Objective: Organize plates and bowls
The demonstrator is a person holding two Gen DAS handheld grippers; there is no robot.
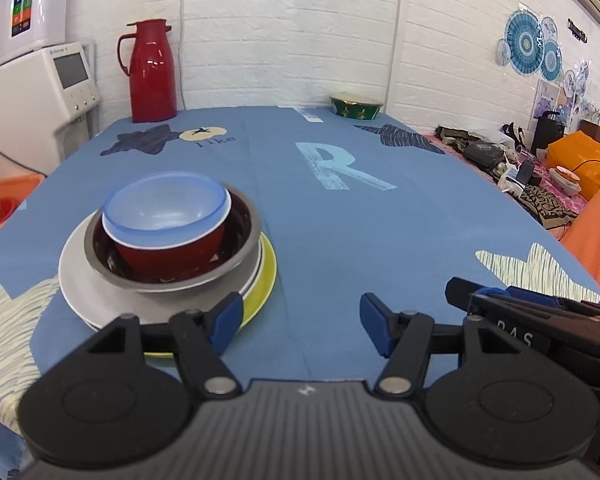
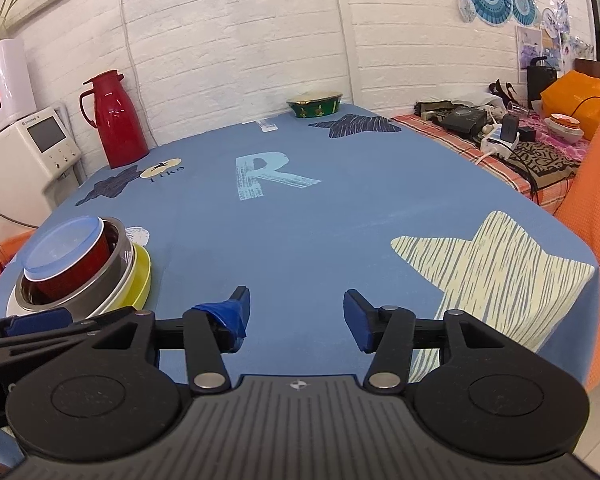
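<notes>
Both my sets of fingers are spread wide and carry nothing: the left gripper (image 1: 300, 322) and the right gripper (image 2: 296, 320) hover low over the blue desk (image 2: 300, 232).

The stack sits just ahead and to the left of my left fingers (image 1: 226, 318). A blue plastic bowl (image 1: 166, 210) nests in a red bowl (image 1: 168, 254), that in a steel bowl (image 1: 236, 258), all on a white plate (image 1: 76, 280) over a yellow plate (image 1: 266, 284).

One green-and-gold bowl (image 1: 356, 106) stands far ahead at the wall edge, well apart from the rest.

I judge the blue one light and a bit flexible, easy to pinch at the rim. The red one looks glazed, so likely slippery and breakable. The steel is stiff and slick. For the far bowl I would close over its rim wall, one finger inside, one outside.
</notes>
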